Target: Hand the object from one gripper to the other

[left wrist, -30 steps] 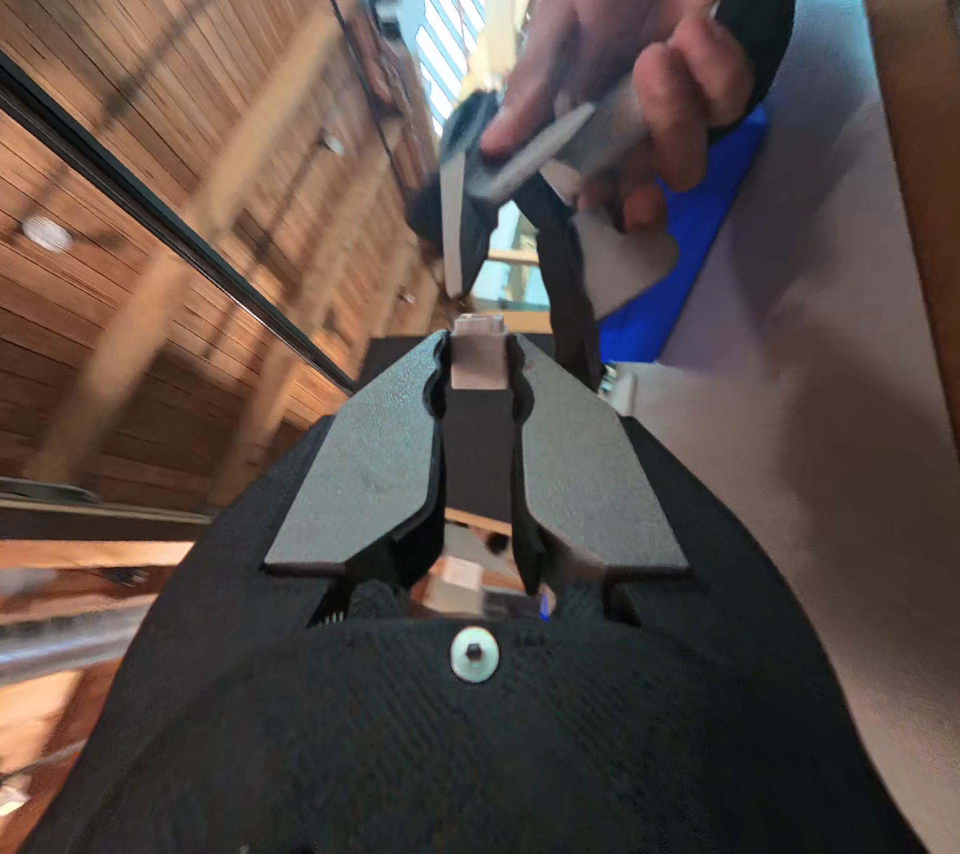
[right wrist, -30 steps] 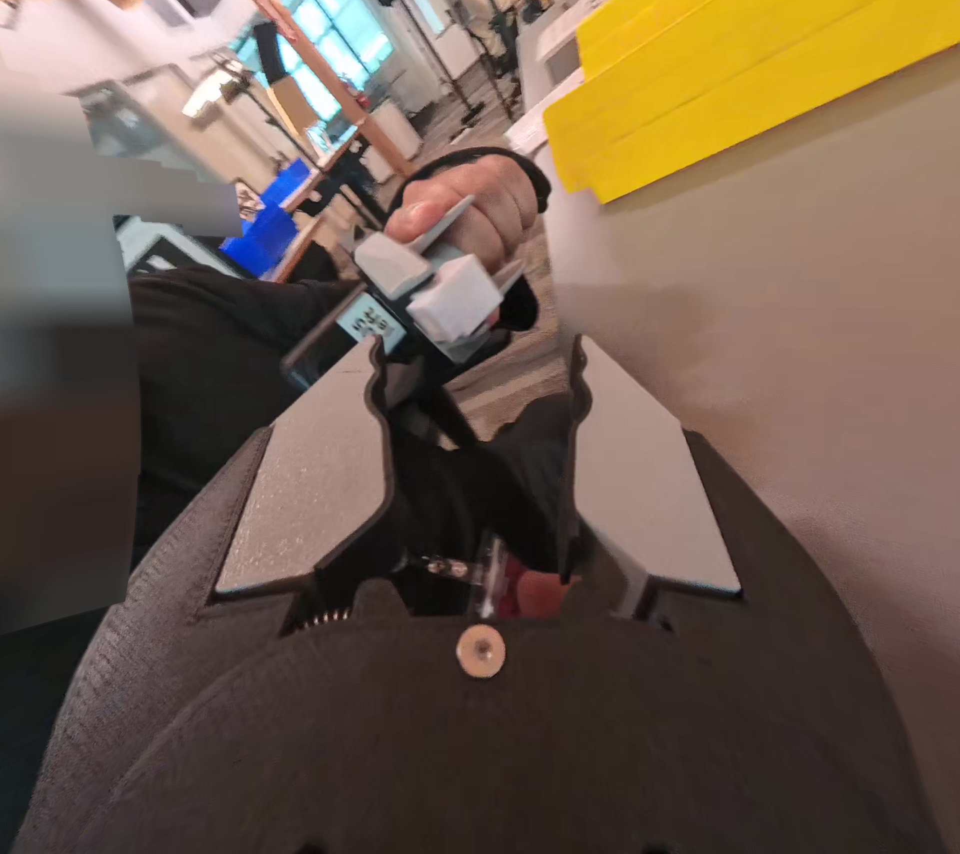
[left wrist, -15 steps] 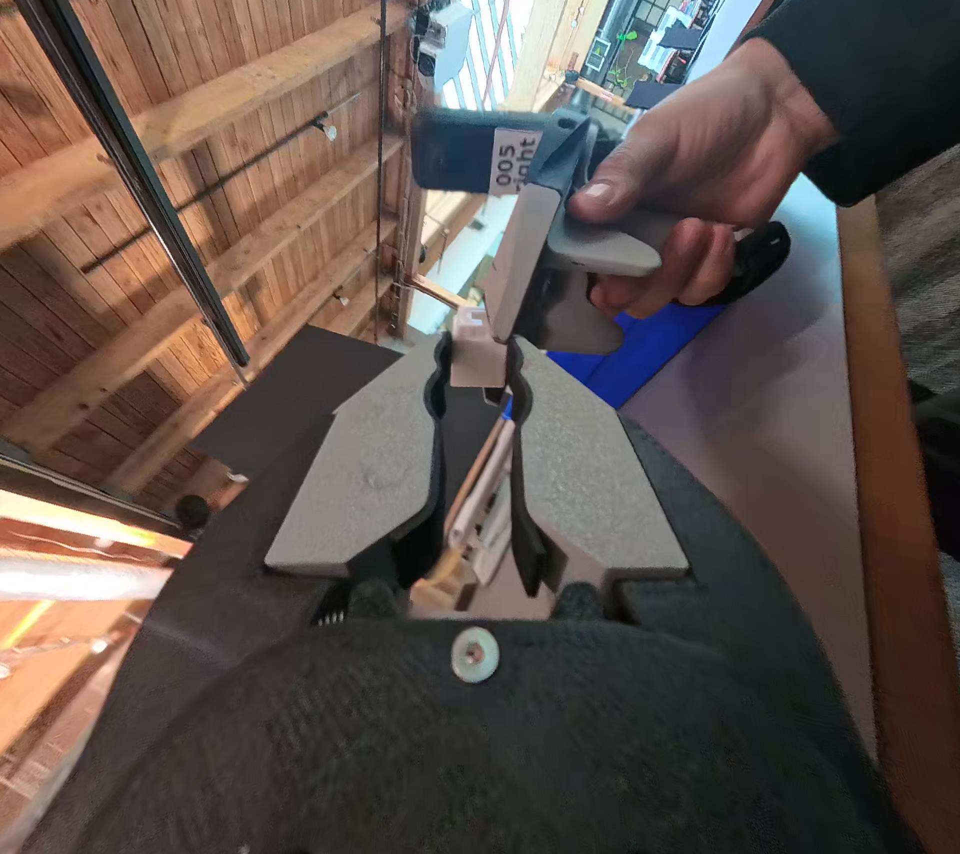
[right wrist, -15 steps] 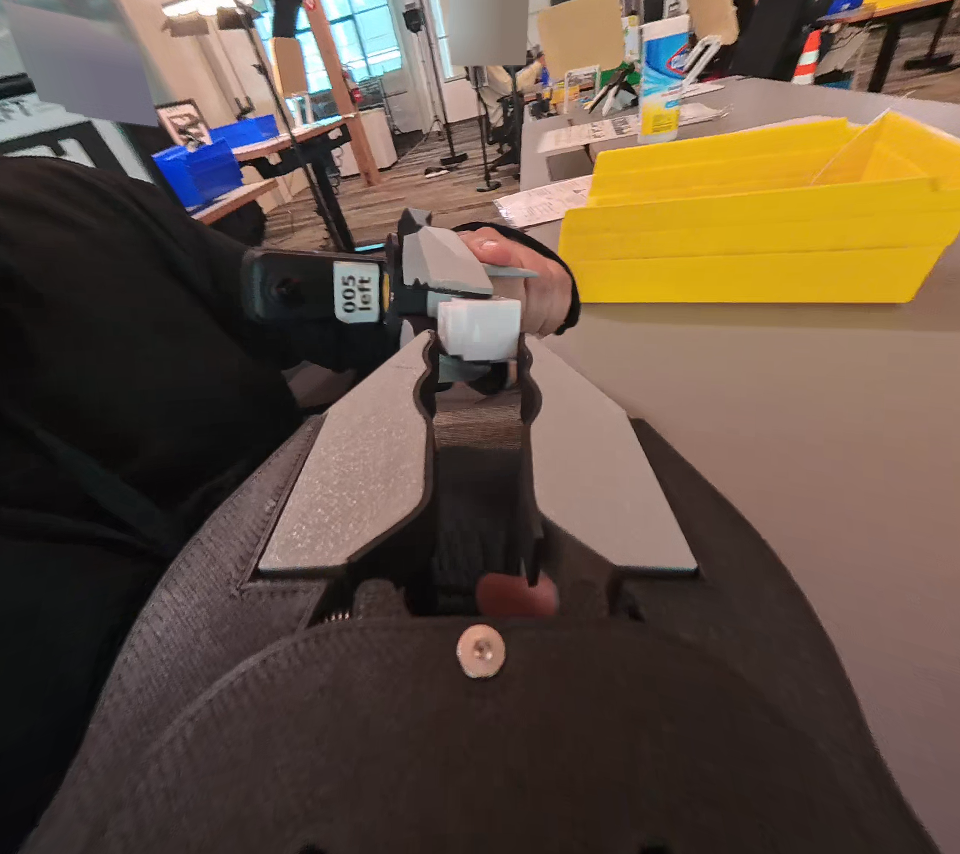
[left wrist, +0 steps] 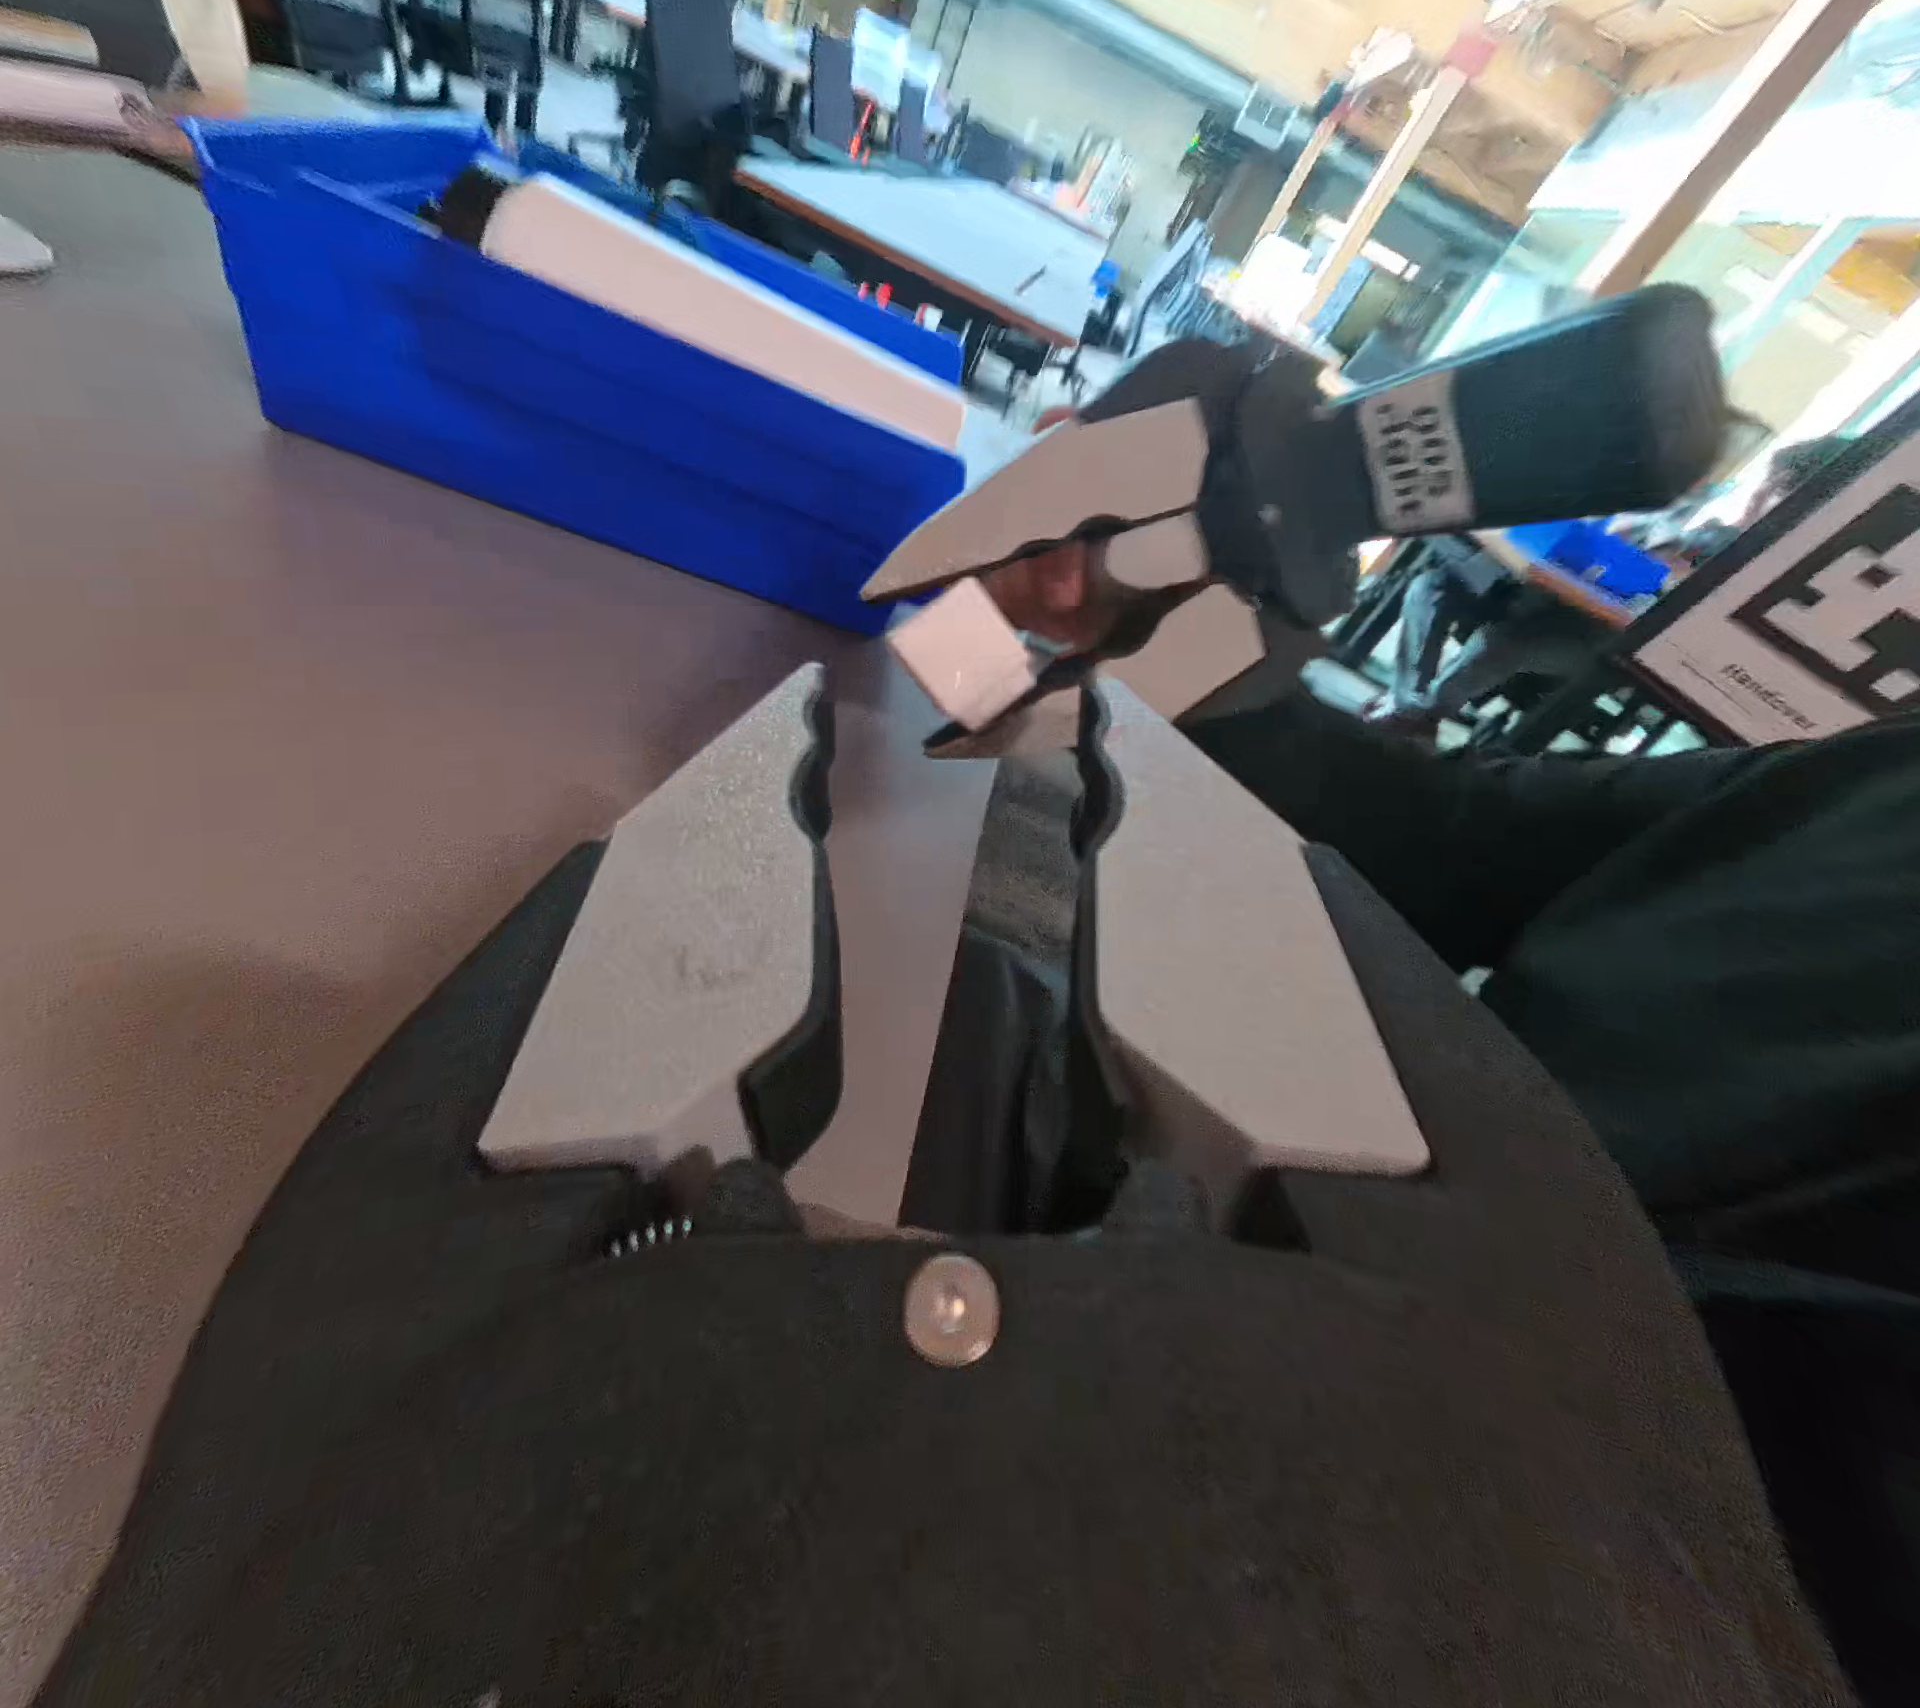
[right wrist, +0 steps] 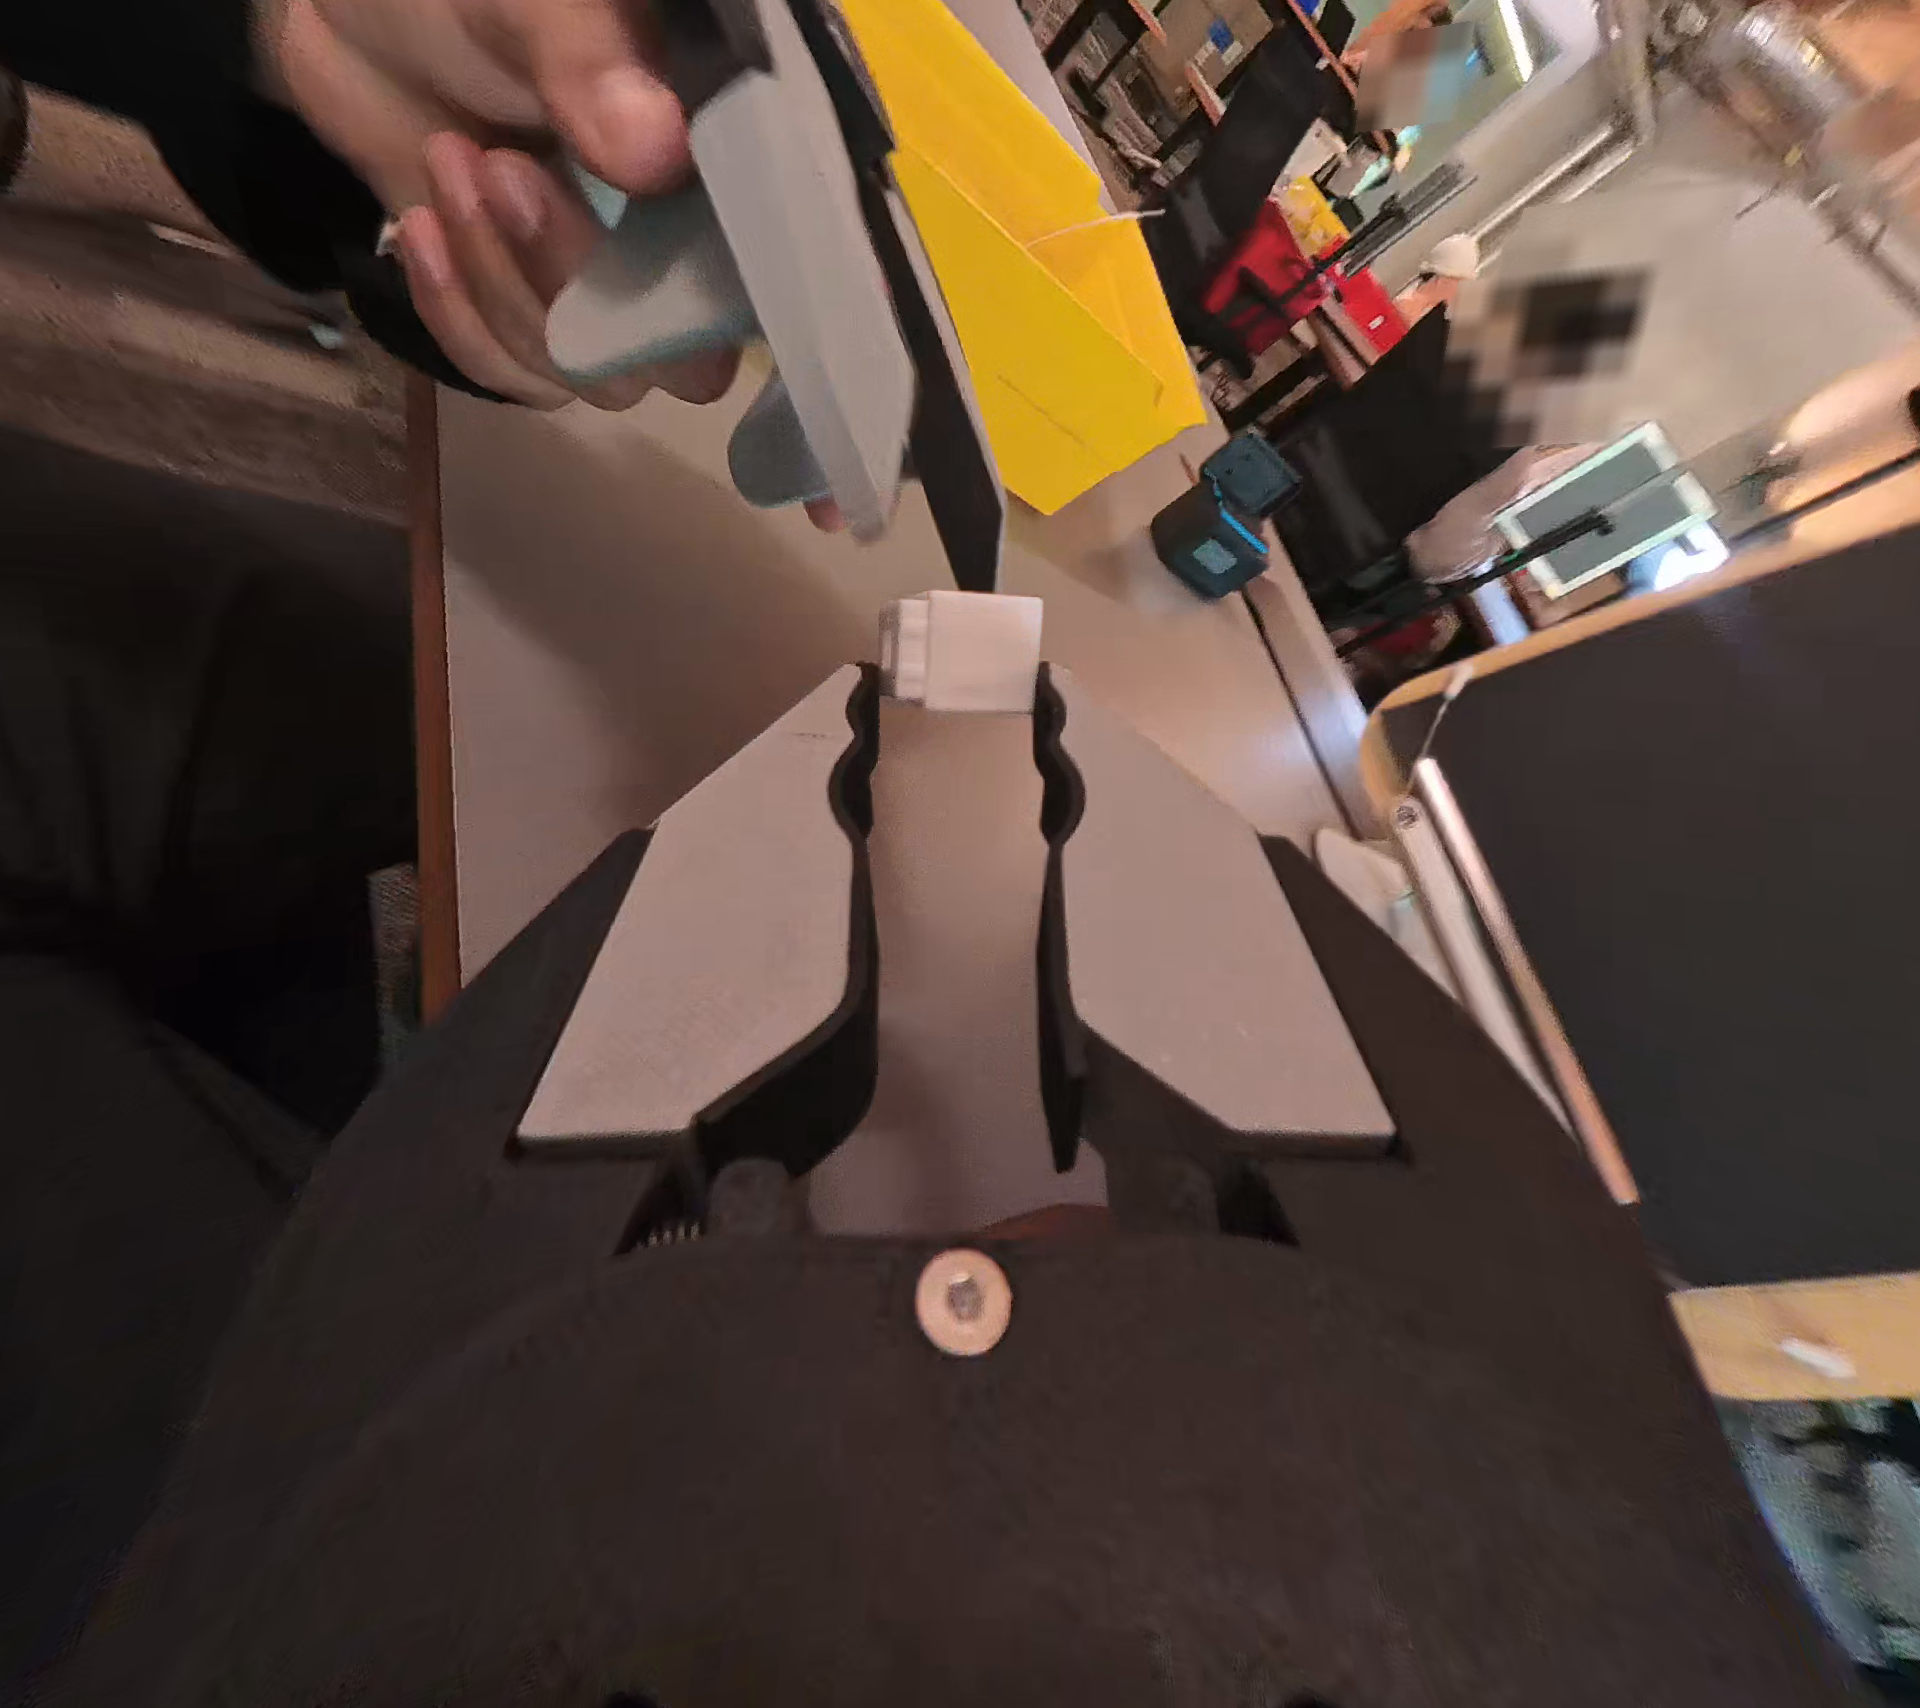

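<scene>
Right gripper [right wrist: 958, 671] now alone clamping white block [right wrist: 961, 648]; left gripper [left wrist: 951, 708] newly parted, empty.

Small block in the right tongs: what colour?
White. The block shows best in the right wrist view, pinched at the tips of the right tongs.

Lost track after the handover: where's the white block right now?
The white block sits clamped at the tips of the right tongs, centre of the right wrist view. In the left wrist view it shows right of centre, just beyond the open left tongs.
</scene>
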